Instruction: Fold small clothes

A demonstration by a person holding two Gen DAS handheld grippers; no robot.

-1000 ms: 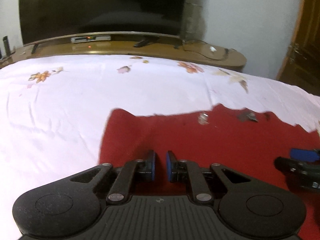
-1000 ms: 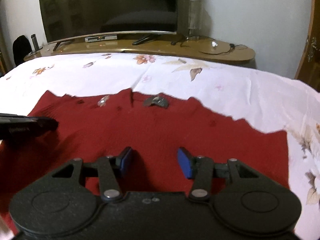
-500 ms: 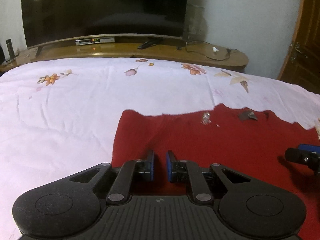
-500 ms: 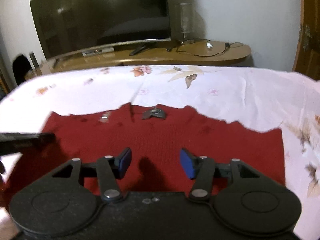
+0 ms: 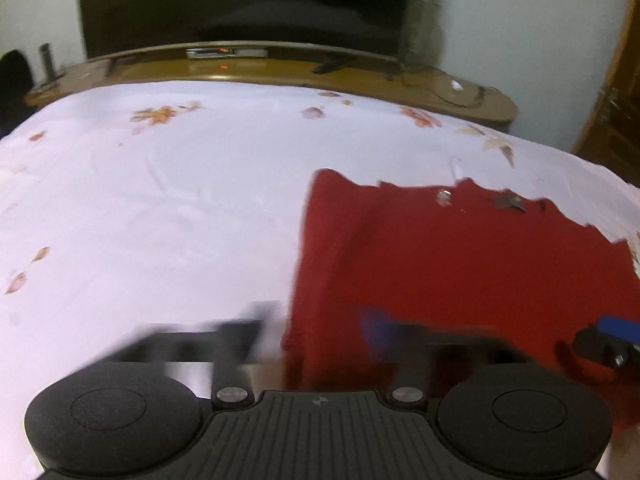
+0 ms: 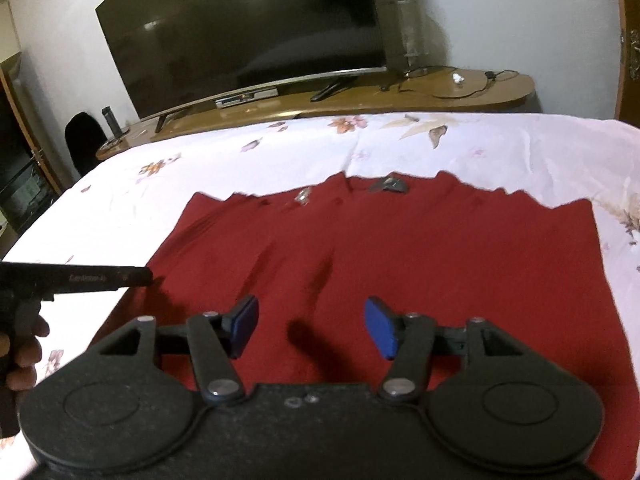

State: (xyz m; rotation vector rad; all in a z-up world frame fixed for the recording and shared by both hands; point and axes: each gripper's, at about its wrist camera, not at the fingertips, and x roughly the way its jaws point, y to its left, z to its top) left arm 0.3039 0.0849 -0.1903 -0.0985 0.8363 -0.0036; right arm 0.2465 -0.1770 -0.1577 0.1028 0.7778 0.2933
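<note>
A dark red garment lies spread flat on the white floral bedsheet, with small silvery trims near its far edge. My right gripper hovers over its near part. Its jaws are opening, with only cloth below them and nothing between the blue pads. In the left wrist view the garment fills the right half. My left gripper is blurred and its jaws are opening wide. They straddle the garment's left edge without pressing it. The left gripper also shows from the side at the left of the right wrist view.
Beyond the bed stands a long wooden console bearing a large dark TV, a set-top box and cables. A wooden door is at the far right. A person's hand holds the left gripper. White sheet spreads left of the garment.
The left jaws, nearly shut in both earlier frames, now stand wide apart, and that gripper has shifted left to the garment's edge. The right jaws have widened a little and its view has rolled.
</note>
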